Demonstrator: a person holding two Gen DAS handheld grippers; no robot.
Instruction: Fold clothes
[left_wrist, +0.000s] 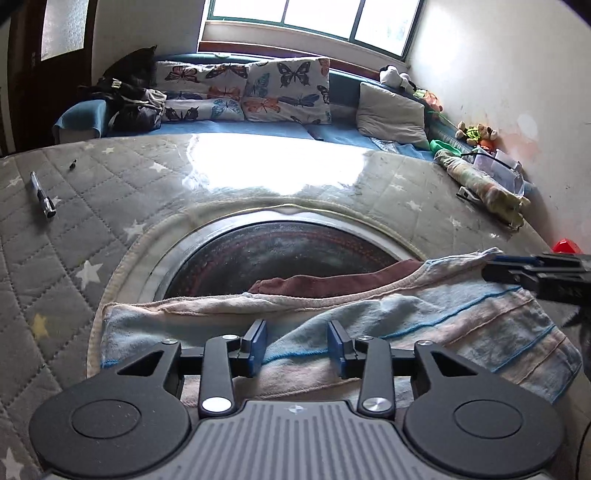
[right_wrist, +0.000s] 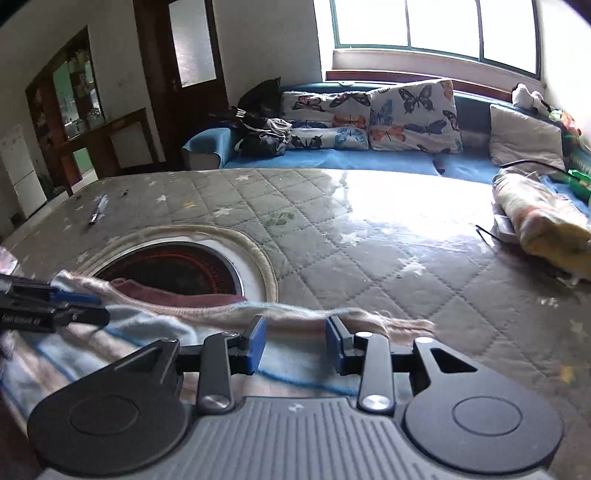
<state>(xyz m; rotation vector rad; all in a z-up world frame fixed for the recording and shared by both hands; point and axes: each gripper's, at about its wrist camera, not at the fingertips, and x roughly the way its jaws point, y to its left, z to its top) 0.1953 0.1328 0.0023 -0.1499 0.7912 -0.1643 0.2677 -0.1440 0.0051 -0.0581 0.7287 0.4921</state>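
the striped towel (left_wrist: 406, 332) lies flat at the near table edge (right_wrist: 369, 266), doubled over along its far side with a maroon layer (left_wrist: 332, 282) peeking out. whether more folds remain is unclear. left gripper (left_wrist: 297, 347) and right gripper (right_wrist: 295, 345) hover over it, jaws wide, holding nothing. the towel's near edge is hidden.

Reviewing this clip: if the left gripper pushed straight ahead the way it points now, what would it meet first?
Most likely the striped towel: the open left gripper sits low over it, and the cloth rises into a fold just ahead. Beyond that lie the maroon cloth and the round heater plate, though depth is unclear.
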